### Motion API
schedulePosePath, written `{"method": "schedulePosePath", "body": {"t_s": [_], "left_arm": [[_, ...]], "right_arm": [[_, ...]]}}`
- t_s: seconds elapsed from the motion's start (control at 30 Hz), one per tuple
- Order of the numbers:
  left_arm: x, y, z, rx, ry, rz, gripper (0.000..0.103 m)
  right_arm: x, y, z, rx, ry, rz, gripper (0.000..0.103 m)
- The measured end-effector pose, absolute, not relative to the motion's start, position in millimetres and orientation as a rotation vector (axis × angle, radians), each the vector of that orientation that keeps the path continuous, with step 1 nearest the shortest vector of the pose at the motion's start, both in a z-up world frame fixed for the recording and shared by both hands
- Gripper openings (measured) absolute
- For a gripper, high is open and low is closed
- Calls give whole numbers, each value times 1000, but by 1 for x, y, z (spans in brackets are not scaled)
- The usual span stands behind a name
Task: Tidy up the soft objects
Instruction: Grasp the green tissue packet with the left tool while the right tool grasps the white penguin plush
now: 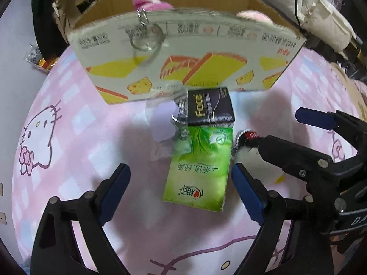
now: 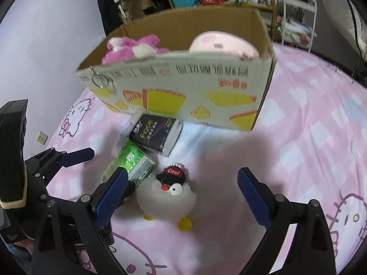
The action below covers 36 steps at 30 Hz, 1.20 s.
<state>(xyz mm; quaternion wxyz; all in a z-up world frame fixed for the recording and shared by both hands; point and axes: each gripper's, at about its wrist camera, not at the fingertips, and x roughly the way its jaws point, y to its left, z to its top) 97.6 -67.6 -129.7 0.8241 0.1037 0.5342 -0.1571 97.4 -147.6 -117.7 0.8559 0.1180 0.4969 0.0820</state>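
Fingers of the left gripper point(image 1: 181, 188) stand apart, straddling the near end of a green tissue pack point(image 1: 199, 167) that lies flat on the pink cartoon-cat bedsheet point(image 1: 68, 123). Just right of that pack, the right gripper point(image 2: 183, 197) also has its fingers spread wide, with a white penguin plush point(image 2: 167, 197) in a black cap between them, untouched. Beyond the green pack, touching its far end, sits a dark tissue pack point(image 1: 209, 108). Farther still stands an open cardboard box point(image 2: 183, 87) holding a pink plush point(image 2: 133, 48) and a pale pink plush point(image 2: 224, 43).
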Motion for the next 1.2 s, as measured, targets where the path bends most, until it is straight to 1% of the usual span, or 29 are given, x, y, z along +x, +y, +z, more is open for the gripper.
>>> {"method": "schedulePosePath", "body": {"t_s": [0.07,0.1,0.13,0.17,0.2,0.3,0.33,0.37,0.43,0.5,0.57,0.7,0.93,1.2], "left_arm": [[99,-70,-135,230,1148,-334,87],[100,-70,-136,225,1154,-338,86],[100,-70,-137,220,1156,-345,82],[100,-70,-139,216,1159,-353,79],[101,-71,-140,217,1162,-357,78],[100,-75,-143,237,1160,-377,65],[100,-76,-143,231,1165,-392,57],[99,-76,-143,221,1169,-405,54],[98,-77,-142,233,1160,-401,54],[96,-78,-142,238,1163,-393,54],[94,-77,-141,239,1166,-382,54],[91,-76,-141,258,1166,-367,54],[91,-59,-134,205,1158,-351,53],[88,-29,-112,110,1097,-279,53]], "right_arm": [[100,-148,-125,264,1080,182,94],[101,-148,-128,266,1094,182,89],[102,-147,-131,265,1109,182,85],[103,-147,-135,263,1125,179,84],[104,-147,-138,260,1142,168,81],[105,-147,-145,268,1168,154,80],[105,-147,-145,267,1169,154,79],[105,-148,-145,270,1170,156,78],[104,-148,-146,277,1179,166,69],[104,-148,-147,278,1186,169,69],[102,-147,-147,278,1189,176,66],[103,-138,-152,298,1207,224,39],[99,-141,-148,291,1165,239,36],[91,-139,-122,237,1043,218,36]]}}
